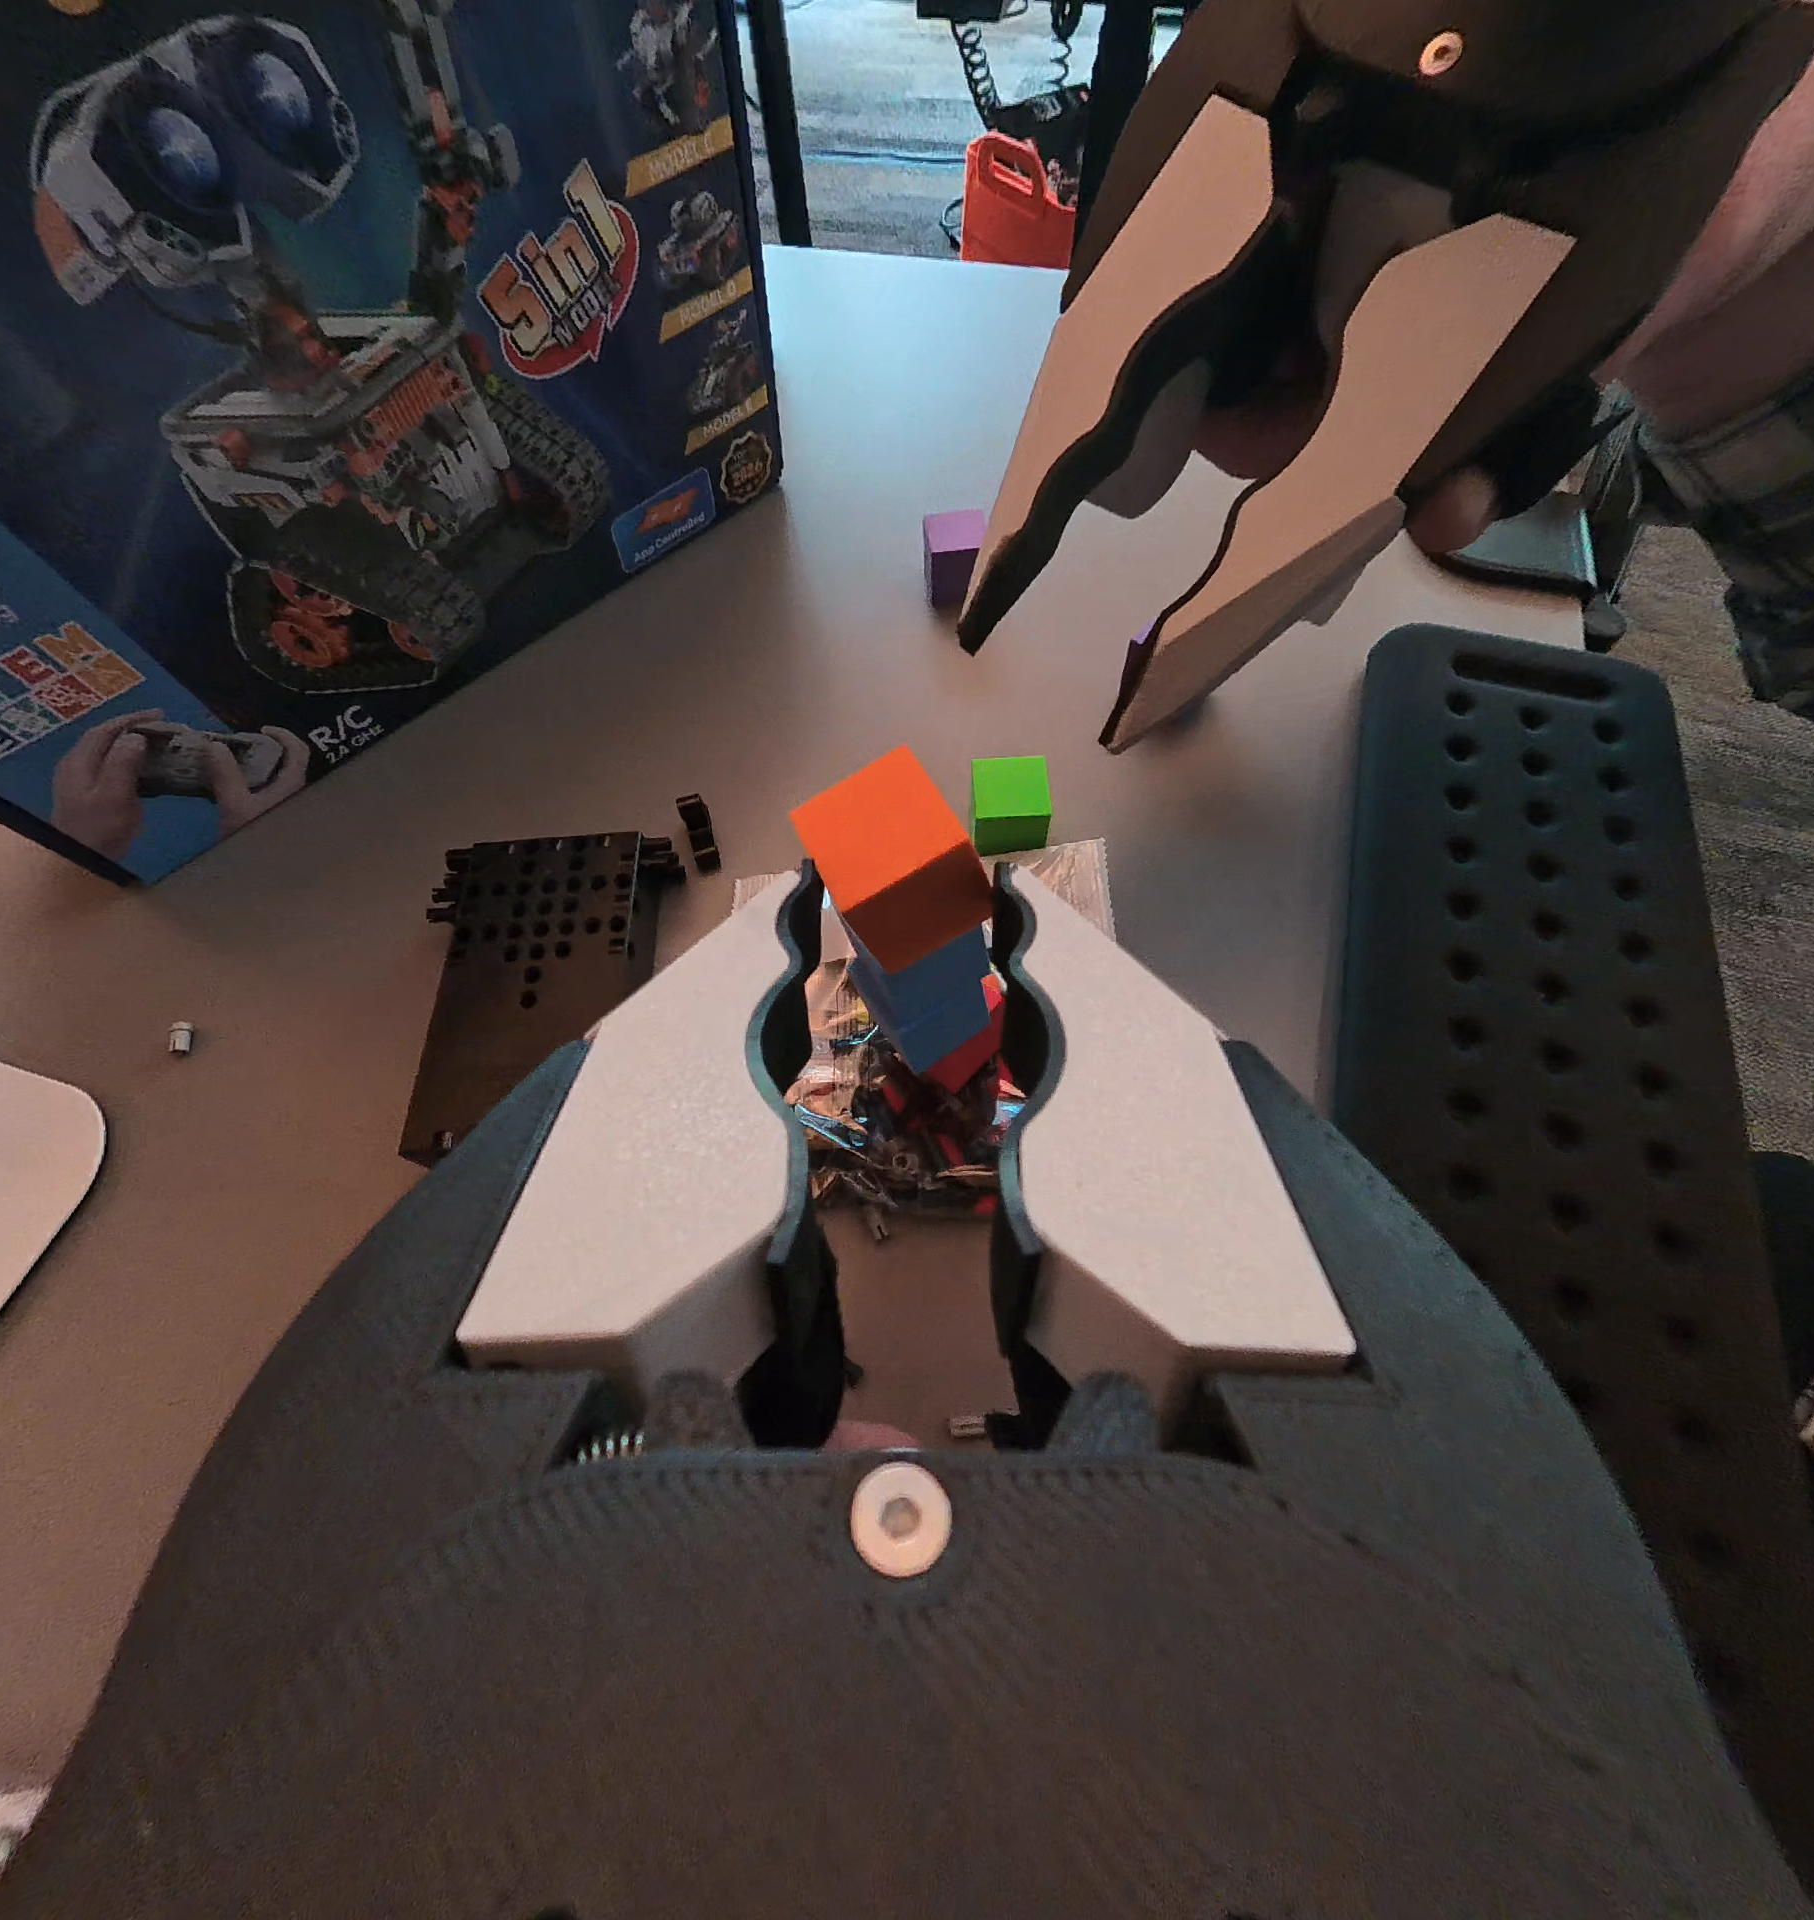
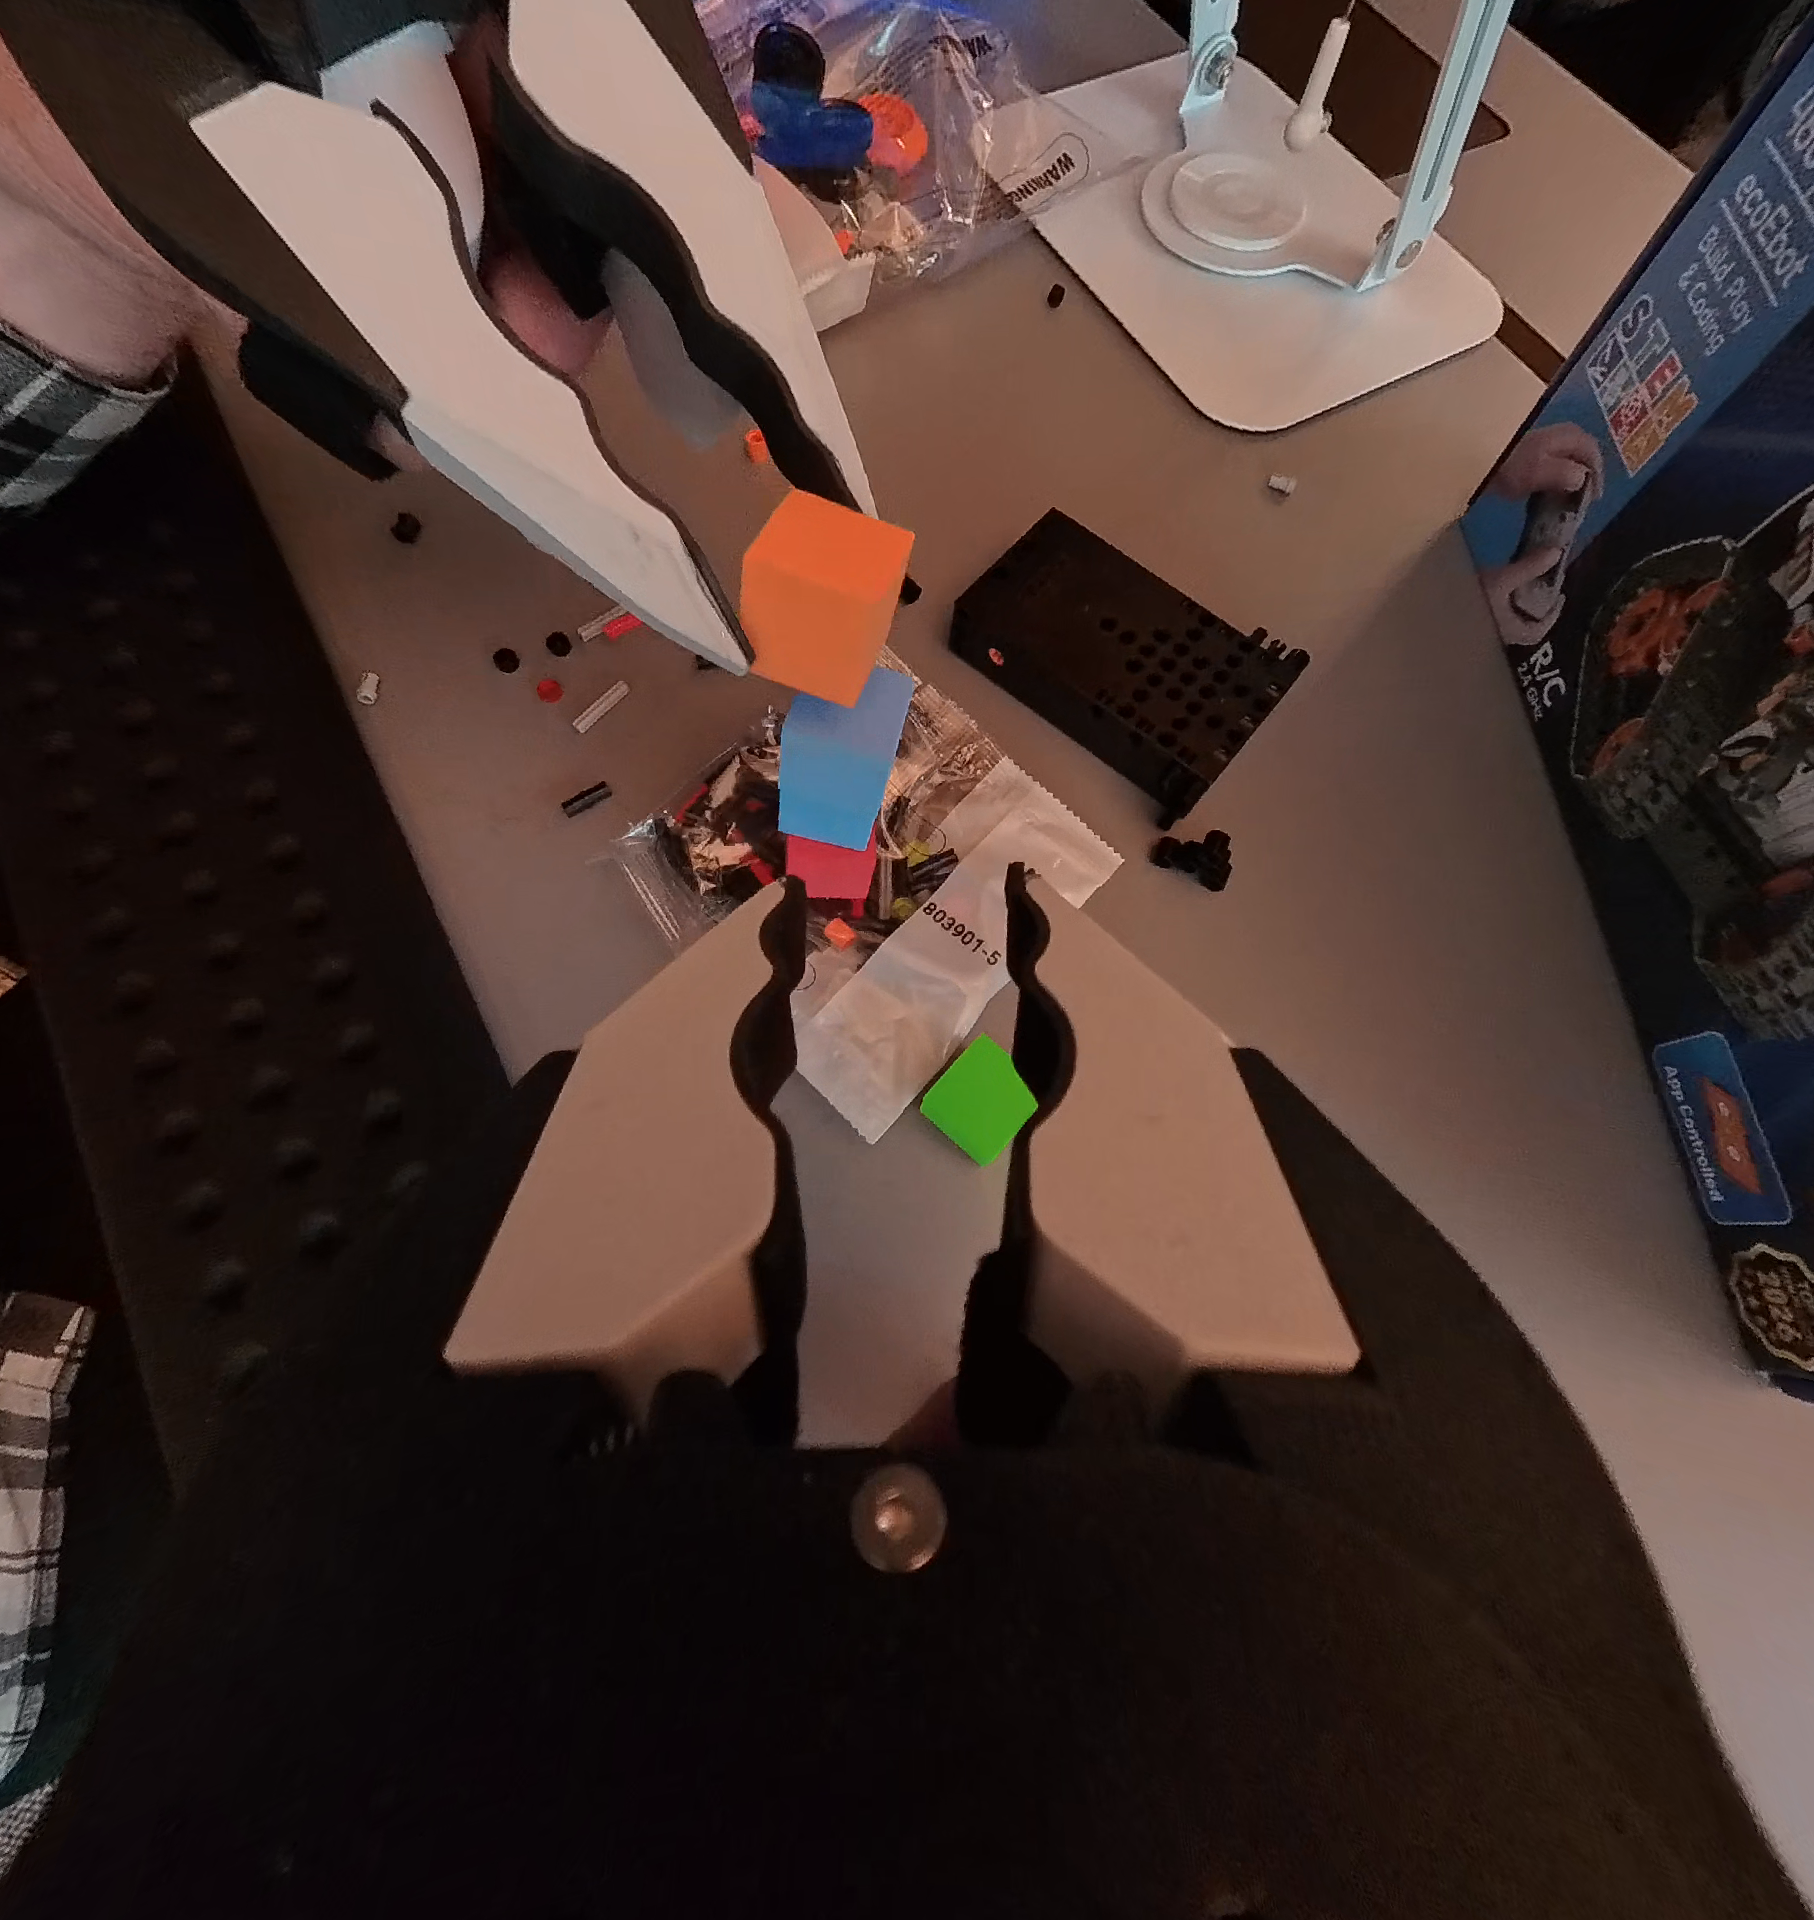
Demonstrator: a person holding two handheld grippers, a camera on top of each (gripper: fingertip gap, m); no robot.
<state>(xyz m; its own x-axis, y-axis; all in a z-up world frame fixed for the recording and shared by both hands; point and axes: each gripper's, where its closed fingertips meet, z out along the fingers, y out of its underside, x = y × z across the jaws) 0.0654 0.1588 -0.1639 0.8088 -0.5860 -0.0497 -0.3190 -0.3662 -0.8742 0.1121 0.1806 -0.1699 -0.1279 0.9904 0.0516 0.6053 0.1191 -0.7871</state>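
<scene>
We bracket the orange cube [image 1: 887, 852] topping the leaning stack with our left gripper [image 1: 900, 883], right gripper [image 2: 903, 883] parted and empty beside it; a nudge could topple it

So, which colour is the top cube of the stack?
Orange cube; the right wrist view shows it best.

The left wrist view looks steeply down along its own fingers [image 1: 1090, 997] at the bench [image 1: 830, 644], close above a leaning stack of cubes [image 1: 908, 914] that rises between the fingertips. The right wrist view looks down on the same bench from the opposite side, a little farther back, with that stack just beyond its fingertips. Both views share the stack, the green cube [image 2: 978, 1099] beside it, the black perforated plate [image 2: 1126, 649] and the blue toy box [image 1: 363, 395].
</scene>
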